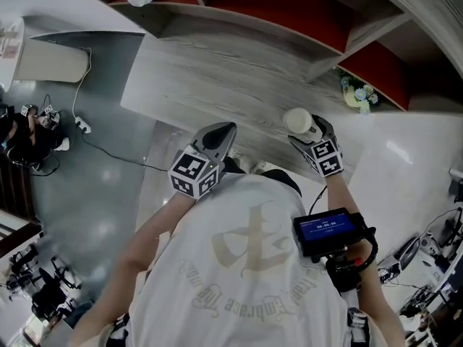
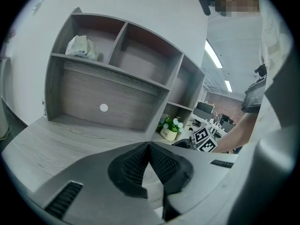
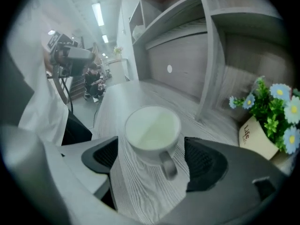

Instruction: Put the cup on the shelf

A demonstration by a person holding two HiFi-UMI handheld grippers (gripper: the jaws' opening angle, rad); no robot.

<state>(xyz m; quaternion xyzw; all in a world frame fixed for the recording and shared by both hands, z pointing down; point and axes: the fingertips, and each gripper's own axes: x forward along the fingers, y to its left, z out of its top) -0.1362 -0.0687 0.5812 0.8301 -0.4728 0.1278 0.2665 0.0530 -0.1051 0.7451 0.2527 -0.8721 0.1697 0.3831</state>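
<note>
On the grey wood-grain desk (image 1: 217, 71), near its right end, stands one cup (image 3: 152, 132), the only cup in view. Two grippers work over the desk. Behind them is one shelf unit (image 2: 117, 74), with one small potted plant (image 3: 262, 125) in its low right compartment and one crumpled white bag (image 2: 82, 47) in its upper left compartment.

The cup is white and round, with a plain smooth wall, a pale inside and a single loop handle. It stands upright with its mouth upward, so its long axis runs vertically. The handle points back toward the right gripper's camera, away from the shelf, and leans slightly toward the right-hand jaw.

The right gripper (image 3: 154, 158) is spread wide, with one dark ribbed pad on each side of the cup. The cup sits between the jaws with a strip of desk visible on both sides, so neither pad touches it. In the head view the cup (image 1: 296, 120) is just ahead of this gripper (image 1: 309, 130), in front of the shelf and to the left of the plant (its flowers are white and blue).

The left gripper (image 2: 149, 146) is clenched, its two pads meeting at the tips with nothing between them. It hovers over the desk, well apart from the cup, on the person's left (image 1: 221, 132)
</note>
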